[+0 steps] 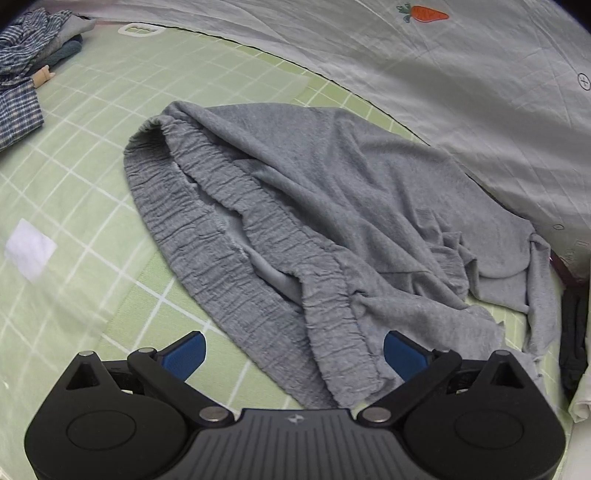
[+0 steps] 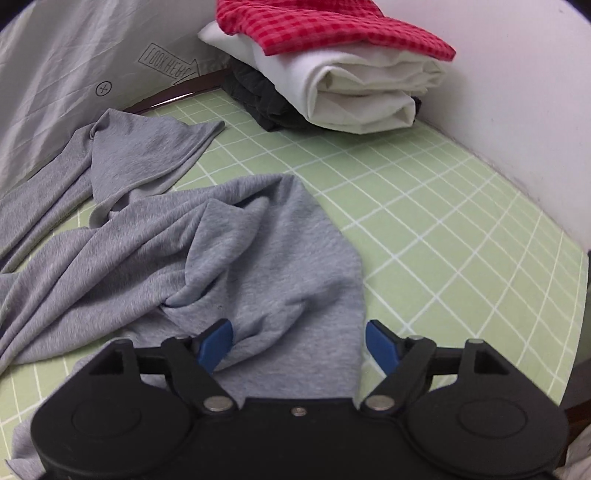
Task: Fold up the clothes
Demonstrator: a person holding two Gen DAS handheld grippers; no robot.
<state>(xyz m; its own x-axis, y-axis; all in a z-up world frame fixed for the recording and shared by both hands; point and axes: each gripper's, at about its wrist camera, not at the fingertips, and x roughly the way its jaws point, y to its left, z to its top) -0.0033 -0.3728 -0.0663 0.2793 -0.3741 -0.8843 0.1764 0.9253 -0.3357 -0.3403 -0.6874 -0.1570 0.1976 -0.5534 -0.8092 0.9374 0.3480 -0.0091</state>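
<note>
While the grey garment lies rumpled and unfolded on the green checked sheet, its elastic waistband gaping, the left gripper and right gripper both hover with jaws apart over its edges. Closing on one layer only could drag the bunched cloth crooked; the folded pile sits near.

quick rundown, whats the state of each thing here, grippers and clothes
left gripper: open, jaws astride the waistband end
right gripper: open, cloth between its fingers
grey knit trousers with elastic waistband: unfolded, rumpled
red checked cloth: folded, top of stack
white cloth: folded, in the stack
blue plaid shirt: crumpled heap
</note>
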